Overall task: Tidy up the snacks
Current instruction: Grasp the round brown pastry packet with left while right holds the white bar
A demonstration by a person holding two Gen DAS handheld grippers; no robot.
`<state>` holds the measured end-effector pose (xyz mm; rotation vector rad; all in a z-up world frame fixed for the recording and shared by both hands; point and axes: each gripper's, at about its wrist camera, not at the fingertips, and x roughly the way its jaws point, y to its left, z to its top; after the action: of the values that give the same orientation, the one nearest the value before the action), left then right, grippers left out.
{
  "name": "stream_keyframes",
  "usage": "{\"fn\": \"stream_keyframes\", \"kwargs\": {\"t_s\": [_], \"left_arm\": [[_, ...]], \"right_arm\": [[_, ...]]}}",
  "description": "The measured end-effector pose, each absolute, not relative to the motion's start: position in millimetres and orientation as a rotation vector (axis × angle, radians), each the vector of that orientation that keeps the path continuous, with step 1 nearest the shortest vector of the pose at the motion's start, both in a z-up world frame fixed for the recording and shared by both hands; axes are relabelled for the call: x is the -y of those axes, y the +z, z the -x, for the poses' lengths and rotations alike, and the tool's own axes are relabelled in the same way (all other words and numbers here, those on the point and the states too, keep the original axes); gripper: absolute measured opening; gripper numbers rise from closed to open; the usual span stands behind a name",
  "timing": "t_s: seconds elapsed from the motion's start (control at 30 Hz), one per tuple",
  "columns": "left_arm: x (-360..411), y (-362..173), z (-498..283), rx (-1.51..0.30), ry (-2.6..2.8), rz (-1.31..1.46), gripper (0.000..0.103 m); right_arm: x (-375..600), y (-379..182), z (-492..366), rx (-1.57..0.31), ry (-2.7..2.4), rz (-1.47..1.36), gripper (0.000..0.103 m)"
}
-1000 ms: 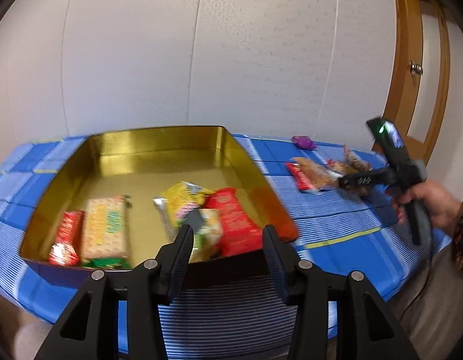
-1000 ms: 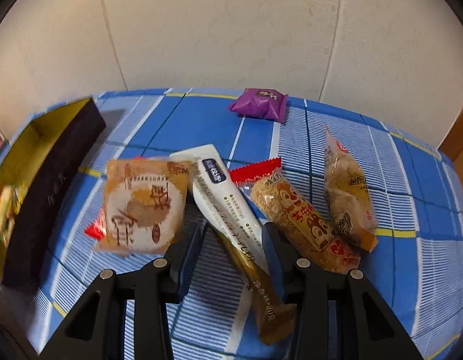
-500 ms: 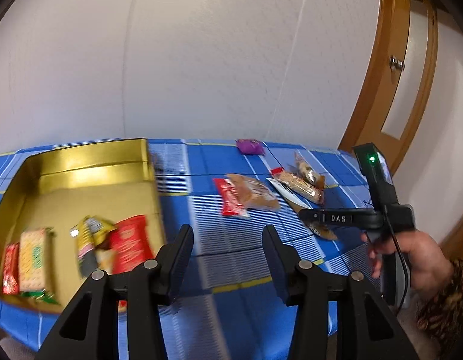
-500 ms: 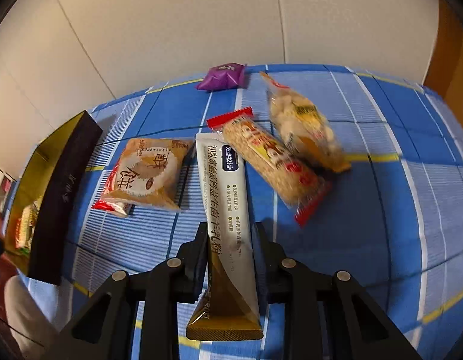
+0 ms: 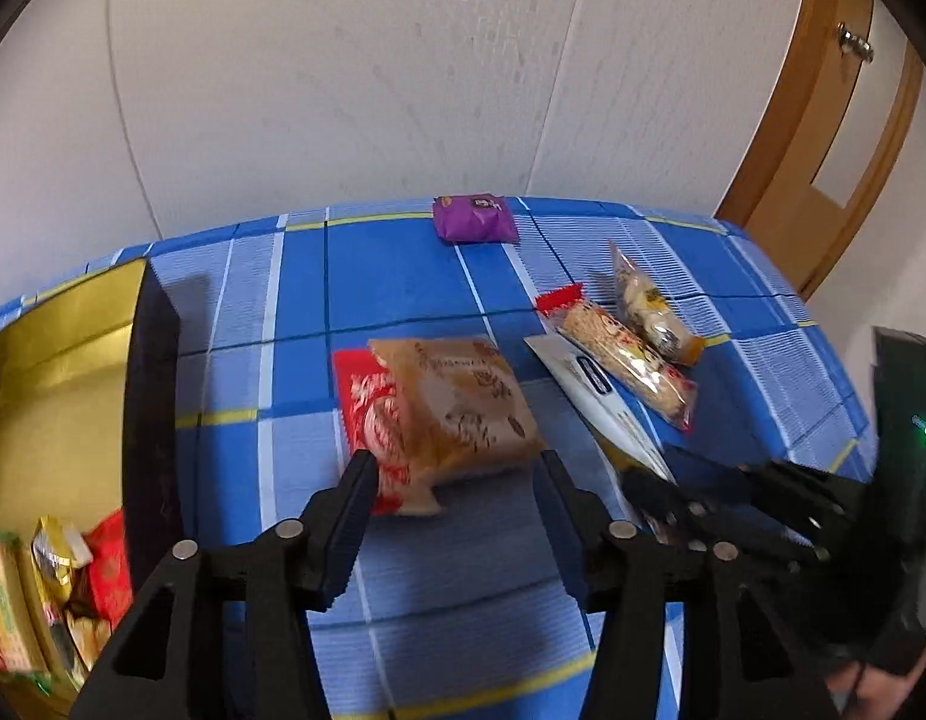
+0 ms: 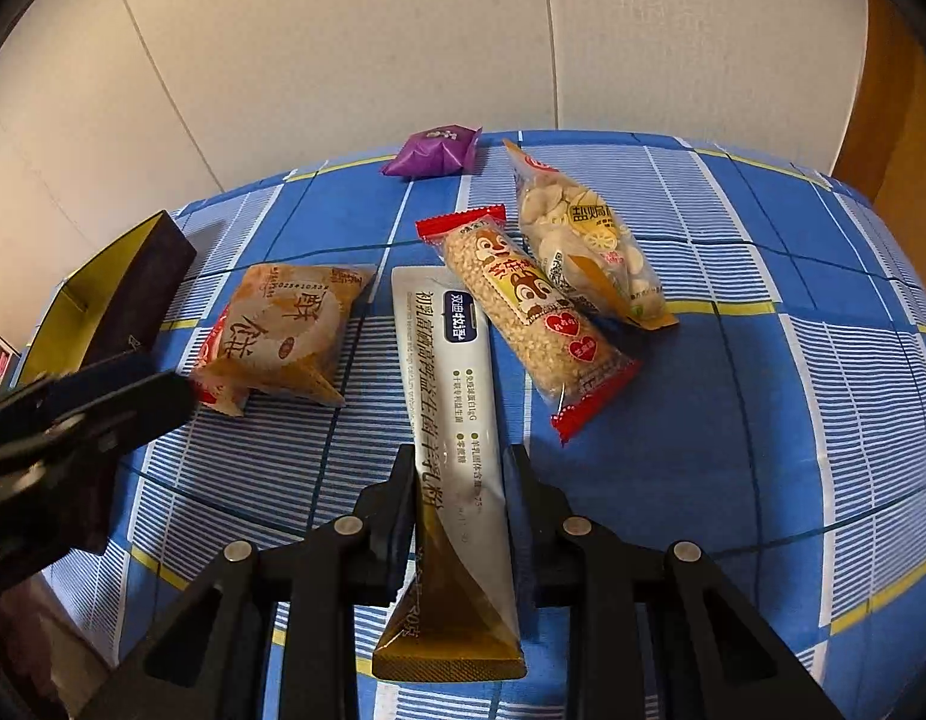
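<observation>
**Both tools on pickup, nothing lifted yet**

Right tool [image 6: 460, 468]: fingers closed against both sides of the white stick pack [image 6: 448, 396], near its gold end. Pack lies flat on the counter [image 6: 733, 420]. Looks like a grip, but I can't tell how firm.

Left tool [image 5: 451, 480]: wide open, holding nothing. It straddles the near end of the tan pastry pack [image 5: 457, 402], which lies on top of a red pack [image 5: 367, 414]. Fingers not touching either as far as I can tell.

Other loose snacks on the counter: squirrel bar [image 6: 523, 306] touching the stick pack's right edge, nut bag [image 6: 583, 240] overlapping the bar, purple pack [image 6: 433, 150] at the far edge.

Gold tin [image 5: 49, 396] sits at left with several snacks already in.

Step, my read: mid-sort, grasp phase.

Next:
- right: lift straight up so the bar isn't dragged, carry left to the tin
- left: close on the pastry only; the red pack underneath may come along or slide
</observation>
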<state>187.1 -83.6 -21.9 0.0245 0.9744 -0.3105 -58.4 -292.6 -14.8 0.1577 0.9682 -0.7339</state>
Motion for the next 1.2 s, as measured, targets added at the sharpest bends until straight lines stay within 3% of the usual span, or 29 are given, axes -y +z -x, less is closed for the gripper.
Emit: {"fn": "stream_keyframes", "kwargs": {"t_s": [0.63,1.1,1.2], "left_arm": [[125.7,-59.5,-221.0,-1.025,-0.23,-0.164,0.062],[107.0,-64.7,-151.1,-0.999,-0.34,-0.089,0.059],[111.3,-63.8,-145.1,-1.003,-0.334,-0.119,0.059]], "right_arm": [[306.6,-6.1,77.9,-0.919,-0.793,-0.229,0.029],[312.6,-1.5,91.6,-0.898,-0.872,-0.212,0.029],[312.2,-2.2,89.0,-0.894,-0.858,-0.211,0.037]]}}
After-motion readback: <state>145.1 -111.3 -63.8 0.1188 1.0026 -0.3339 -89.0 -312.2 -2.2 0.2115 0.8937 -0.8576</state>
